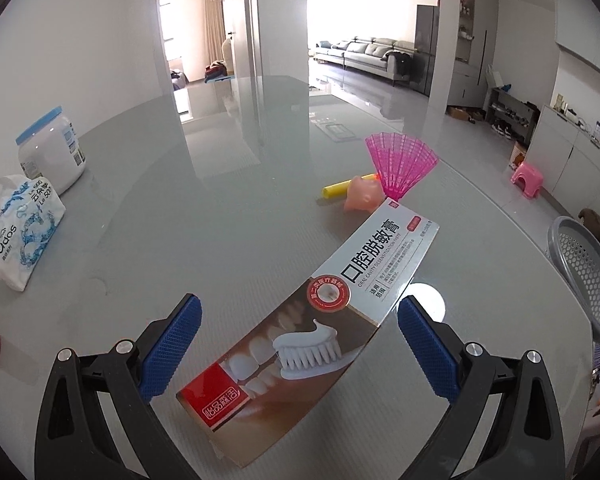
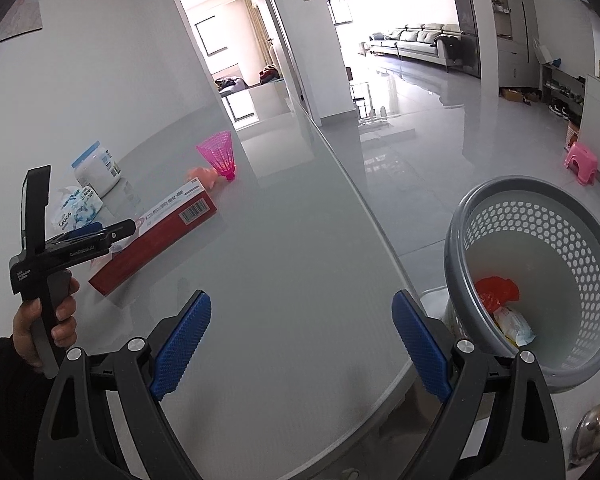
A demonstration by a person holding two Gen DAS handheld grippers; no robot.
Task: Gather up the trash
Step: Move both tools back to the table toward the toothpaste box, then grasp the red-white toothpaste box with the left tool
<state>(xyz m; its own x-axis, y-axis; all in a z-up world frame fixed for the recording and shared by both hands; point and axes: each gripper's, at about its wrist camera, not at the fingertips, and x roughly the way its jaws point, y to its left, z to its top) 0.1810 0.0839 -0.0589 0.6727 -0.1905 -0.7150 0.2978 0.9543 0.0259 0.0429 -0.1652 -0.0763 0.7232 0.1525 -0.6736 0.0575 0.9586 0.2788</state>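
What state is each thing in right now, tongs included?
Left tongs: open, straddling the box, not gripping.
Right tongs: open, empty, over bare table.
Toothpaste box: closed, lying flat on the table.
Basket: tilted off the table edge, holding a red wrapper and a pale packet.
Jar: upright, blue lid on.
Tissue pack: standing, closed as far as seen.
Pink shuttlecock: on its side.

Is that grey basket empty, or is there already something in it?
Not empty. The grey basket is tipped toward the right wrist camera, and a crumpled red wrapper and a pale packet lie at its bottom.
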